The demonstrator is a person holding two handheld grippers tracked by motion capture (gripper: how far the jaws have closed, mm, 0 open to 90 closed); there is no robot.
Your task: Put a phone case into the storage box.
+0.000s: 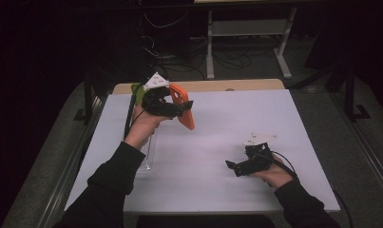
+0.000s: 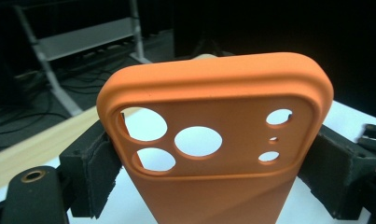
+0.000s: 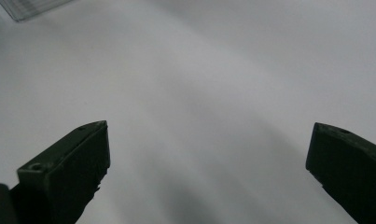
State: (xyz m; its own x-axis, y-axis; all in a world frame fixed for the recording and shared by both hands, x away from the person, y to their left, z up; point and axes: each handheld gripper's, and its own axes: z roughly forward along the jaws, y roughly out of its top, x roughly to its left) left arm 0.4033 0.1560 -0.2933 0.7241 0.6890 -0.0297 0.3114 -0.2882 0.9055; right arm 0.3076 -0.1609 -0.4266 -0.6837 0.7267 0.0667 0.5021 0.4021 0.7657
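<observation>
An orange phone case [image 1: 183,106] with several camera holes hangs in the air above the table's far left. My left gripper [image 1: 182,109] is shut on it, its black pads [image 2: 94,168] pressing both long sides of the orange phone case [image 2: 213,168] just below the camera cutouts. My right gripper [image 1: 232,167] hovers low over the white table [image 1: 217,142] at the near right, pointing left, its jaws spread wide with nothing between them. In the right gripper view the right gripper [image 3: 209,158] looks down on bare white tabletop [image 3: 199,84].
A clear plastic tray [image 1: 148,152] lies on the table under my left forearm, and its corner [image 3: 27,8] shows at the top left of the right gripper view. A wooden strip [image 1: 203,86] runs along the table's far edge. Beyond stand a shelf frame [image 1: 246,28] and cables.
</observation>
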